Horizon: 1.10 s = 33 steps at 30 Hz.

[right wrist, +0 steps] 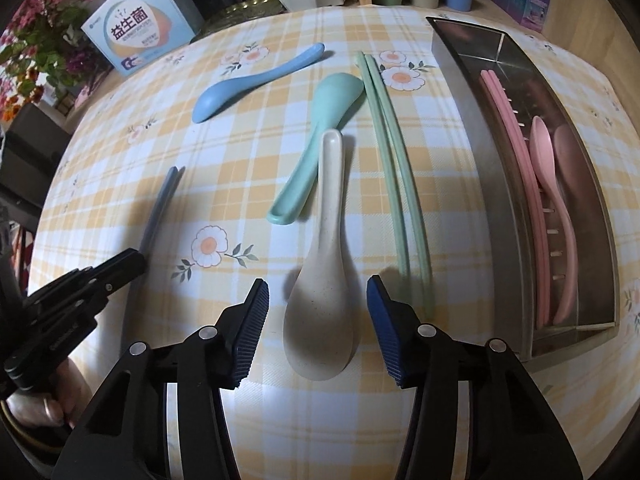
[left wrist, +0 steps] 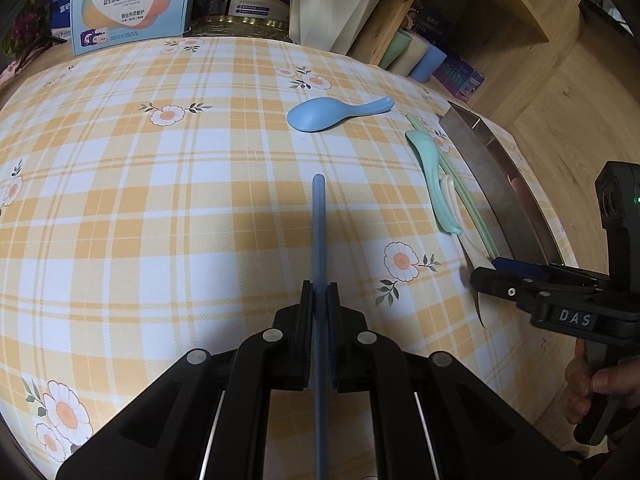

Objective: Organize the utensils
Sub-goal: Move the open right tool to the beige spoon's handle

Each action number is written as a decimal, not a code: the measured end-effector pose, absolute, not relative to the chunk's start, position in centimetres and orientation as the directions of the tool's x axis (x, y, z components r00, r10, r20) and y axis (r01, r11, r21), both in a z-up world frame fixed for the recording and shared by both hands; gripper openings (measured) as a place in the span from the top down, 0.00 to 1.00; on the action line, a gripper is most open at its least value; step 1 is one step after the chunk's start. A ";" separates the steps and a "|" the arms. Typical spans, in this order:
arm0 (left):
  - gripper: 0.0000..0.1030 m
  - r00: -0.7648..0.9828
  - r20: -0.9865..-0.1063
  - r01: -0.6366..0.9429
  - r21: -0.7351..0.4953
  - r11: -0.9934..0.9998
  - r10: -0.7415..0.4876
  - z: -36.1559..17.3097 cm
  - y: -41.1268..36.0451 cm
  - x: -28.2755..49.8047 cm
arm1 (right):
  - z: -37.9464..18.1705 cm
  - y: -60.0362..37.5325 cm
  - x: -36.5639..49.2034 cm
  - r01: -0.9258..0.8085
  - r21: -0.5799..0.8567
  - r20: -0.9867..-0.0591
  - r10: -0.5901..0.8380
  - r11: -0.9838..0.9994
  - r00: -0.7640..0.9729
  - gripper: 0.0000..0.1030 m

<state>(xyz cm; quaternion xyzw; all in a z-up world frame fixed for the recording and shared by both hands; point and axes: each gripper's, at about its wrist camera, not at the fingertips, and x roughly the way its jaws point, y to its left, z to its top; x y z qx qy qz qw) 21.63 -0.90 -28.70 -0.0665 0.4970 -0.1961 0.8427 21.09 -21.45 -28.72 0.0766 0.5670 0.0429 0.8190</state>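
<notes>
In the left wrist view, the left gripper (left wrist: 319, 300) pinched blue chopsticks (left wrist: 319, 232) mid-counter. In the right wrist view, the right gripper (right wrist: 318, 320) had fingers spread around a cream spoon (right wrist: 326, 280) near the metal tray (right wrist: 472, 152); its rounded bowl might slip out.

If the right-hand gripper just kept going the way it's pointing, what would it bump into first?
Most likely the white spoon: its bowl lies between the right gripper's open fingers, on the tablecloth just ahead. Depth is hard to judge.
</notes>
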 end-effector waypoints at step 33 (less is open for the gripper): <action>0.93 0.436 -0.814 0.268 -0.290 0.919 -0.384 -28.7 -1.0 21.7 | -27.6 -21.7 20.9 -0.011 0.112 -0.899 0.106 0.994 0.426 0.68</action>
